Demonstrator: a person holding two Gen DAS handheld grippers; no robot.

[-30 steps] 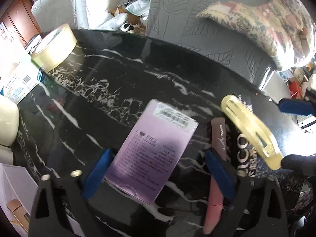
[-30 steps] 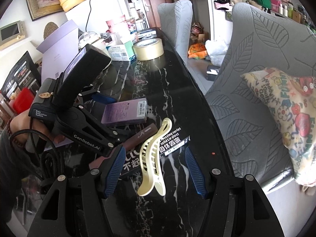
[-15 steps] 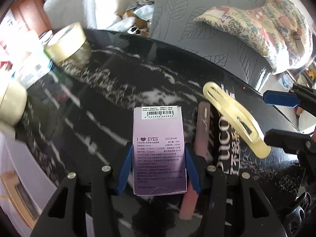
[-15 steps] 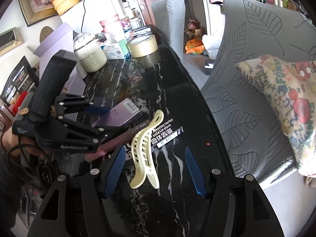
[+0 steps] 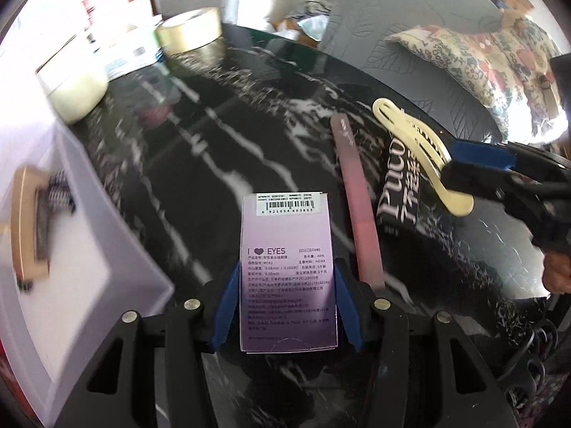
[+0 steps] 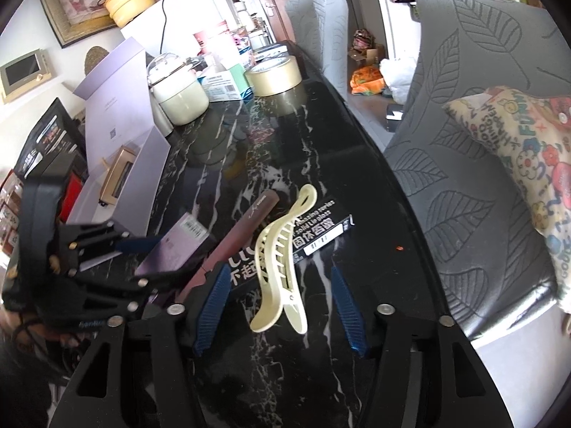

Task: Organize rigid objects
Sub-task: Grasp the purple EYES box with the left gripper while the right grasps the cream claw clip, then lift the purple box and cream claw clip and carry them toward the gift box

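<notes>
My left gripper (image 5: 287, 285) is shut on a purple "I love EYES" box (image 5: 287, 242), its blue pads pressed on the two long sides. In the right wrist view this box (image 6: 175, 246) hangs tilted over the black marble table (image 6: 285, 149). The cream hair clip (image 6: 282, 267) lies across a black Puco box (image 6: 321, 230), between the fingers of my right gripper (image 6: 280, 285). Its jaws are closing, with a gap still on both sides of the clip. A long pink-brown tube box (image 5: 357, 196) lies between the purple box and the clip (image 5: 410, 135).
An open lilac-white gift box (image 5: 71, 221) with a gold-framed item stands at the table's left edge. A tape roll (image 6: 274, 75), a cream jar (image 6: 178, 92) and small cartons crowd the far end. A grey leaf-pattern chair (image 6: 464, 114) with a printed cushion borders the right side.
The left jaws closed on the purple box, squared it up and carried it leftward, closer to the lilac gift box. The right jaws have narrowed slightly around the clip.
</notes>
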